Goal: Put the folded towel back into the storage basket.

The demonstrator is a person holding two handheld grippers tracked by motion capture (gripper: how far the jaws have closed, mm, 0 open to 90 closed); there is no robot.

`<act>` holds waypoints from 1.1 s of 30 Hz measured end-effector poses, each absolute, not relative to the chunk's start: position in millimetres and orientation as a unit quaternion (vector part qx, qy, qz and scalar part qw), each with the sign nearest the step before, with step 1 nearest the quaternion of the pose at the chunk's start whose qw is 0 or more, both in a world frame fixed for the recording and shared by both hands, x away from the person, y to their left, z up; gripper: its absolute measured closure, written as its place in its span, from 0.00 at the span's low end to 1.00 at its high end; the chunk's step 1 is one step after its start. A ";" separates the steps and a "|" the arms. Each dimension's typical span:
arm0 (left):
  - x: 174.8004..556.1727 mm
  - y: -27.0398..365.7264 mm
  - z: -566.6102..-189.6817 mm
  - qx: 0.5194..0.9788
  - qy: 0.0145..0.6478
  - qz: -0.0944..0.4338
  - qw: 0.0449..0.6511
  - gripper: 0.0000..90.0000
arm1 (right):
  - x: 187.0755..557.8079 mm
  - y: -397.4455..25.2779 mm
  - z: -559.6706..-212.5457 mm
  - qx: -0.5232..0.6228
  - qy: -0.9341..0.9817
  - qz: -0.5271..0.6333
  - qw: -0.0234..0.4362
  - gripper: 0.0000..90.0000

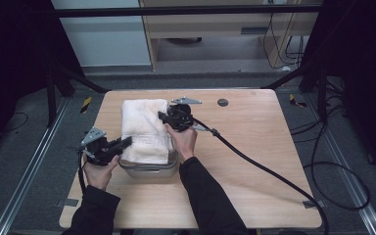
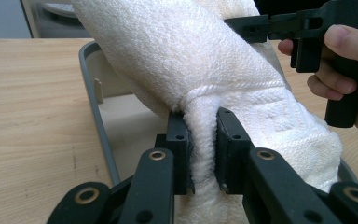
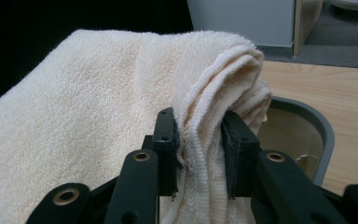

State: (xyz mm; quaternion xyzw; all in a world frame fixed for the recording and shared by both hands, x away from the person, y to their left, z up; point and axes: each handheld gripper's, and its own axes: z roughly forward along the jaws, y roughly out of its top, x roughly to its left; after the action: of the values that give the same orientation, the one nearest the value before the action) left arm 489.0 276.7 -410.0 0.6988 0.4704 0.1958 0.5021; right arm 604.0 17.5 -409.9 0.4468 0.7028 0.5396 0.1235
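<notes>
I read no writing on the cream towel (image 1: 144,129), which lay draped over the grey tub (image 1: 149,169) on the tabletop (image 1: 254,147), both grippers' fingers (image 2: 179,140) clamped on its folds.

Light wooden table (image 1: 254,161), small dark round disc (image 1: 223,102) near its far edge

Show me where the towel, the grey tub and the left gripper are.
towel (image 1: 144,127): high view, middle of its folded top.
grey tub (image 1: 149,170): high view, near rim.
left gripper (image 2: 204,140): left gripper view, between its jaws, on the pinched towel.
</notes>
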 end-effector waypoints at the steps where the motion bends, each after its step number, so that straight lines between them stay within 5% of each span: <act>1: 489.7 276.7 -411.1 0.700 0.472 0.196 0.499 0.86 | 604.0 18.2 -411.6 0.447 0.704 0.538 0.124 0.78; 23: 502.6 256.4 -437.3 0.738 0.477 0.224 0.423 0.84 | 599.3 18.2 -439.1 0.446 0.732 0.486 0.168 0.77; 33: 495.2 259.7 -428.2 0.716 0.481 0.256 0.436 0.57 | 594.7 18.3 -442.1 0.417 0.760 0.453 0.207 0.60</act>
State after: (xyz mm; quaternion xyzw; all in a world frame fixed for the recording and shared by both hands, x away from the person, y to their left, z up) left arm 495.2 259.7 -428.2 0.7163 0.4807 0.2558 0.4364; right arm 594.7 18.3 -442.1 0.4172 0.7605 0.4525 0.2070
